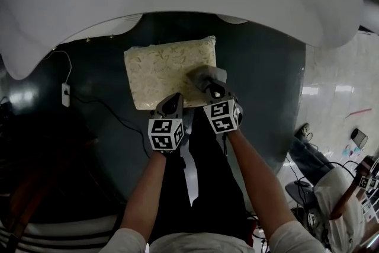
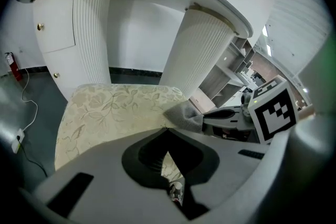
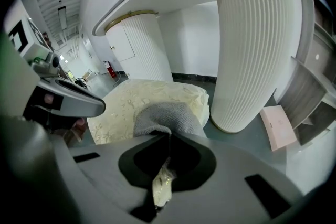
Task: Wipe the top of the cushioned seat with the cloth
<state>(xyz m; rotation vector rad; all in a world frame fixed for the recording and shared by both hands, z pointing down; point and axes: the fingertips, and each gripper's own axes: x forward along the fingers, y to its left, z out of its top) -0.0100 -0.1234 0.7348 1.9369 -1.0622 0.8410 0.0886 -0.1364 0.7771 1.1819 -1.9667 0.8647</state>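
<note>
Pinched in the right gripper (image 3: 167,136) at frame centre — left gripper (image 2: 167,131) closed, empty — the cloth (image 3: 168,115) could be swept off the right edge of the cushioned seat (image 1: 160,68).

1. I see the cushioned seat (image 1: 163,71) covered in cream woven fabric, matt, leaf-patterned.
2. The cloth (image 3: 165,115) looks grey, nubby terry.
3. At two o'clock from it, the column (image 3: 257,44) is white, finely ribbed.
4. The floor (image 1: 266,68) is dark, glossy.

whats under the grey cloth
The cushioned seat: the cloth, pinched in the right gripper, rests at the right edge of its floral top. The patch directly beneath is covered.
</note>
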